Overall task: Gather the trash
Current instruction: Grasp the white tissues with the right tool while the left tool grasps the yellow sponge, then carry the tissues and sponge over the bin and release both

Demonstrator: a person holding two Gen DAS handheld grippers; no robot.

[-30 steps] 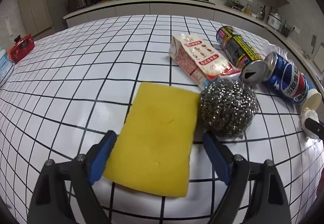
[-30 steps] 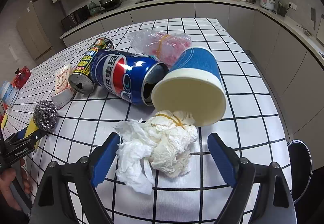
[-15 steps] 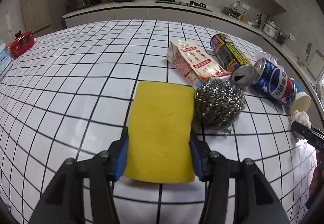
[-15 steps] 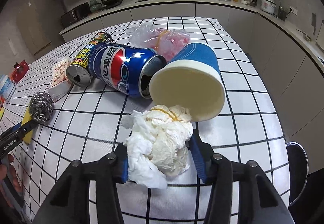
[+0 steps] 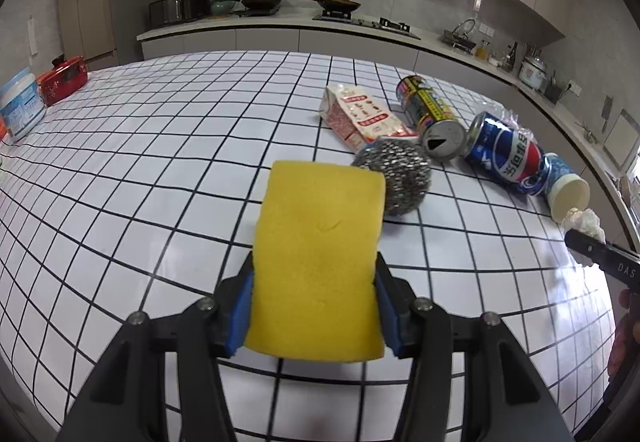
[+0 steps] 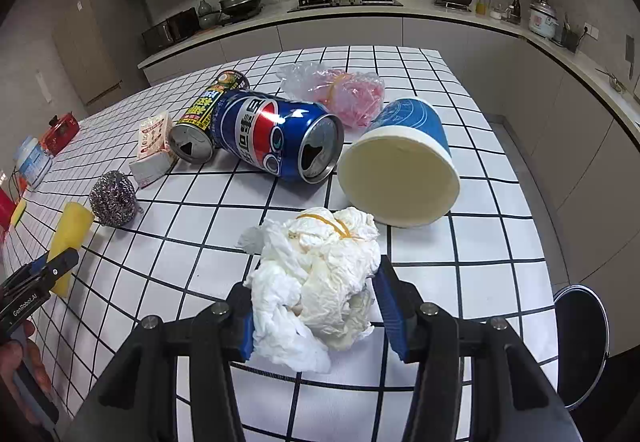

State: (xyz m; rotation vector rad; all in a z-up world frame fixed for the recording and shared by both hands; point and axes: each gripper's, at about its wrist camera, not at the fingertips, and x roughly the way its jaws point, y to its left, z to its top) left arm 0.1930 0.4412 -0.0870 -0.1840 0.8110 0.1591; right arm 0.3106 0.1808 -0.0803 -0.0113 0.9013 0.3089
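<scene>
My left gripper (image 5: pixel 314 310) is shut on a yellow sponge (image 5: pixel 320 250) and holds it above the tiled table. My right gripper (image 6: pixel 316 316) is shut on a crumpled white tissue wad (image 6: pixel 316 282) with a rubber band, lifted off the table. On the table lie a steel wool ball (image 5: pixel 396 178), a milk carton (image 5: pixel 360 118), a yellow-black can (image 5: pixel 430 114), a blue Pepsi can (image 6: pixel 276 138), a blue paper cup (image 6: pixel 404 166) on its side and a pink plastic bag (image 6: pixel 344 92). The left gripper with the sponge (image 6: pixel 70 238) shows at the left of the right wrist view.
The table (image 5: pixel 160 146) has a white cover with a black grid. A red box (image 5: pixel 64 80) and a blue-white pack (image 5: pixel 20 110) stand at its far left edge. A black stool (image 6: pixel 580 338) stands past the right edge. Kitchen counters run behind.
Both grippers closed from open, the left on the sponge and the right on the tissue wad, then lifted them off the table.
</scene>
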